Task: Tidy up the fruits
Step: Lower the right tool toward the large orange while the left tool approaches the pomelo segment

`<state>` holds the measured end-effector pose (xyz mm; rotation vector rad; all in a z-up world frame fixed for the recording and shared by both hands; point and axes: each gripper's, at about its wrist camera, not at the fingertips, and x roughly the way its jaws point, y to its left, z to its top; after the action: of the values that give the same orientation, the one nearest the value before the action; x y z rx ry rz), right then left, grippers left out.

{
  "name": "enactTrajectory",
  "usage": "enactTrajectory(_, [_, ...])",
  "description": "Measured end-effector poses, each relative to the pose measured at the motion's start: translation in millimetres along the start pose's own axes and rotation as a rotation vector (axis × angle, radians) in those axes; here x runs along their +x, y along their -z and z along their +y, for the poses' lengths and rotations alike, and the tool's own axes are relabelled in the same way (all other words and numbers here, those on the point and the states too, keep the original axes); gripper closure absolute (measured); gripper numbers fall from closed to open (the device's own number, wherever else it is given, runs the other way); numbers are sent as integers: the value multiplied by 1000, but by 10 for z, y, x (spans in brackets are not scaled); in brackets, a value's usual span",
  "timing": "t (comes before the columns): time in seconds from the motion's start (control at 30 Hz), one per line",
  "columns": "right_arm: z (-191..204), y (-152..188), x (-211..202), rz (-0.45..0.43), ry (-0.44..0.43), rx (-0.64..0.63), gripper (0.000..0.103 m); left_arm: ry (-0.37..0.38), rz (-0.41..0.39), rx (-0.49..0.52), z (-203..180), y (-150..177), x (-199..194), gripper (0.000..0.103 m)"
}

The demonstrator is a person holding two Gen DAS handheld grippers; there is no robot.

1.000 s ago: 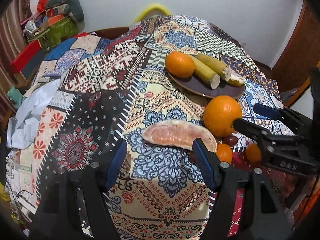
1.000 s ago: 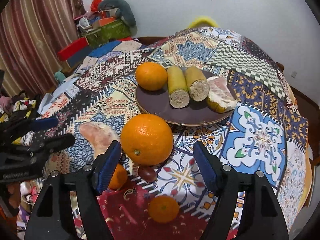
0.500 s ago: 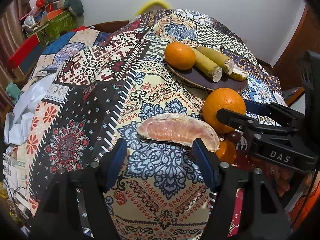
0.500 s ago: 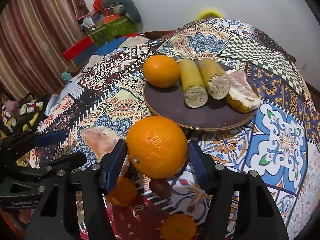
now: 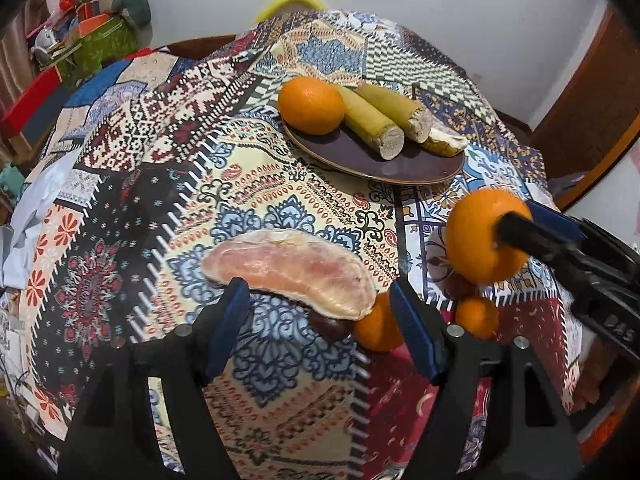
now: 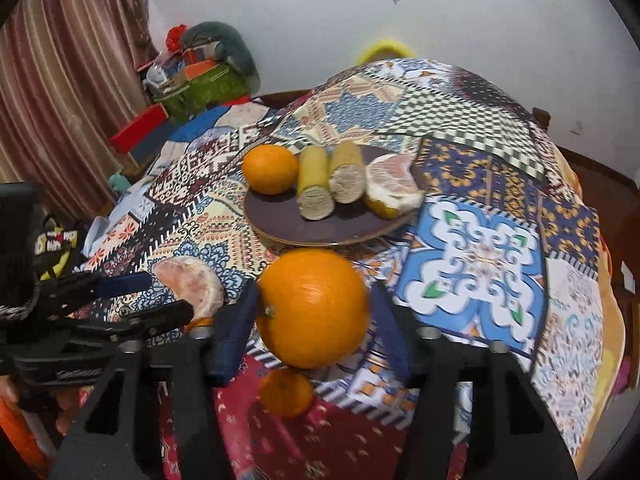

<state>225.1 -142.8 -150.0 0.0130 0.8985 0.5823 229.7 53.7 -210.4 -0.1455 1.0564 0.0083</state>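
My right gripper (image 6: 314,300) is closing on a large orange (image 6: 312,308), which sits between its blue pads, raised off the patterned tablecloth (image 6: 480,256). The left wrist view shows that orange (image 5: 476,240) gripped at the right. My left gripper (image 5: 316,292) is opening, with a peeled pink pomelo segment (image 5: 288,264) lying on the cloth just beyond its fingertips, untouched. A dark plate (image 5: 360,160) farther back holds an orange (image 5: 312,104), two yellow cane pieces (image 5: 372,124) and a pomelo piece (image 6: 392,184).
Two small oranges (image 5: 476,316) (image 5: 376,328) and dark brown fruits (image 5: 328,326) lie on the cloth near the grippers. A clutter of boxes and bags (image 6: 192,76) stands at the back left by a curtain. The table edge drops off on the right.
The right gripper's jaws have come together on the large orange and lifted it off the cloth. The left gripper has moved closer to the pomelo segment.
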Motion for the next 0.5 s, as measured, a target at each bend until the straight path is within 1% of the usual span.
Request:
enactTrajectory(0.03, [-23, -3, -35, -4, -11, 5, 84, -1, 7, -7, -12, -19, 40, 31])
enactTrajectory(0.07, [-55, -12, -82, -8, -27, 16, 84, -5, 19, -15, -19, -41, 94, 31])
enactTrajectory(0.13, [-54, -22, -125, -20, -26, 3, 84, -19, 34, -30, -16, -69, 176, 31])
enactTrajectory(0.23, [-1, 13, -80, -4, -2, -31, 84, -52, 22, -26, -24, -75, 224, 30])
enactTrajectory(0.27, [11, 38, -65, 2, -2, -39, 84, -80, 10, -14, -31, -69, 225, 30])
enactTrajectory(0.3, [27, 64, -33, 13, 0, -47, 84, -106, 1, -1, -33, -63, 229, 27])
enactTrajectory(0.37, [29, 92, 21, 28, 5, -47, 81, -114, -5, 14, 2, -51, 229, 22])
enactTrajectory(0.43, [-4, 107, 21, 29, 0, -42, 78, -103, -1, 4, 80, -41, 210, 22])
enactTrajectory(0.5, [-28, 112, 3, 27, -2, -43, 75, -114, -3, 5, 158, -32, 175, 22])
